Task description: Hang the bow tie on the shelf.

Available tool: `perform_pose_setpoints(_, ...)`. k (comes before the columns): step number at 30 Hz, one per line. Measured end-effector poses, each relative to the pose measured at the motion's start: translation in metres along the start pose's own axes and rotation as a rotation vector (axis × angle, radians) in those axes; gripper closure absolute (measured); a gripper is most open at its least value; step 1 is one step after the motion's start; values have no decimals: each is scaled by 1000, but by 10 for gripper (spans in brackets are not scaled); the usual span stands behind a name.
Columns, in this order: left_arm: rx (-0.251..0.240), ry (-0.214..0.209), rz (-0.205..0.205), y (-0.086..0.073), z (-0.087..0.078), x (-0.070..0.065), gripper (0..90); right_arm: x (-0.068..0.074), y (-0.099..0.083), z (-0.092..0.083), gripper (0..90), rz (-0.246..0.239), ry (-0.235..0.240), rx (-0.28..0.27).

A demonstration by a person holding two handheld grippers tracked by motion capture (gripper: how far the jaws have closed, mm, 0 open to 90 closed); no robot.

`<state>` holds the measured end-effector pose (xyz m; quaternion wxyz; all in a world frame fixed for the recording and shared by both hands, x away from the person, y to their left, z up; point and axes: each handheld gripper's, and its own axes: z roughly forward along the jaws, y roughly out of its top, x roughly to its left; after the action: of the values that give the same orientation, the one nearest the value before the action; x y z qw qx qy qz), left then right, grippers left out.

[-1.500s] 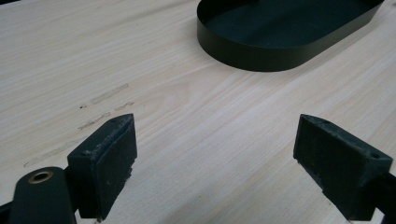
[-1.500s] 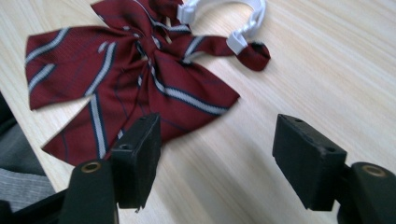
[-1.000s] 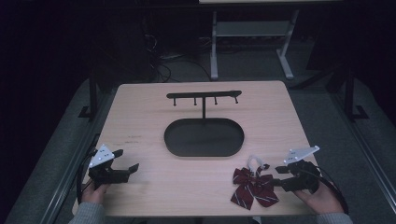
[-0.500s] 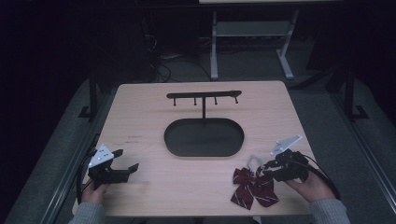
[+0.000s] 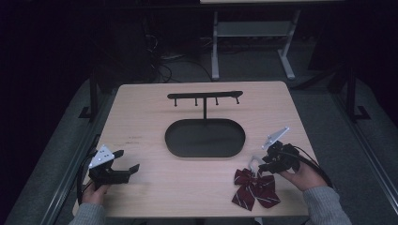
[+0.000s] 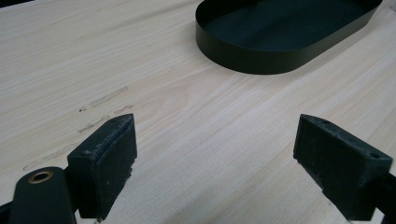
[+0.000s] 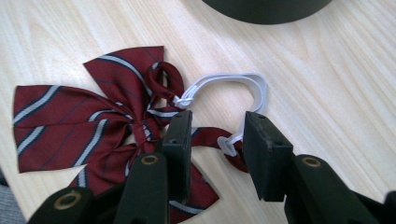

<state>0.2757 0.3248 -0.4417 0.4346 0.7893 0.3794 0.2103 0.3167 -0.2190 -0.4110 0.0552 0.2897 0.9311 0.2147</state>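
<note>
A dark red bow tie [image 5: 256,188] with grey stripes lies flat near the table's front right; in the right gripper view the bow tie [image 7: 88,119] has a white elastic loop [image 7: 231,80] curling from its knot. My right gripper [image 5: 263,165] hovers right at that knot. The right gripper [image 7: 217,135] is open by a narrow gap, its jaws straddling a red tail and the white clasp without clamping them. At the front left, my left gripper [image 5: 127,160] rests wide open over bare wood, and the left gripper [image 6: 215,149] holds nothing.
A black oval tray [image 5: 170,140] sits mid-table, with a black post rising behind it to a bar of small hooks [image 5: 205,96]. Its tray wall [image 6: 261,63] lies ahead of the left gripper. The wooden table [image 5: 141,112] ends close behind both hands.
My right gripper has moved left and forward from beside the bow tie to over its knot and elastic. The left gripper has stayed put.
</note>
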Motion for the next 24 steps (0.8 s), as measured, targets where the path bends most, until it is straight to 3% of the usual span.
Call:
perform_pose_setpoints(12, 0, -2, 0, 0, 0, 0, 129, -12, 15, 8, 623, 26, 6, 32)
perform_pose_setpoints(24, -1, -1, 6, 1, 0, 1, 129, -29, 22, 29, 635, 66, 9, 125)
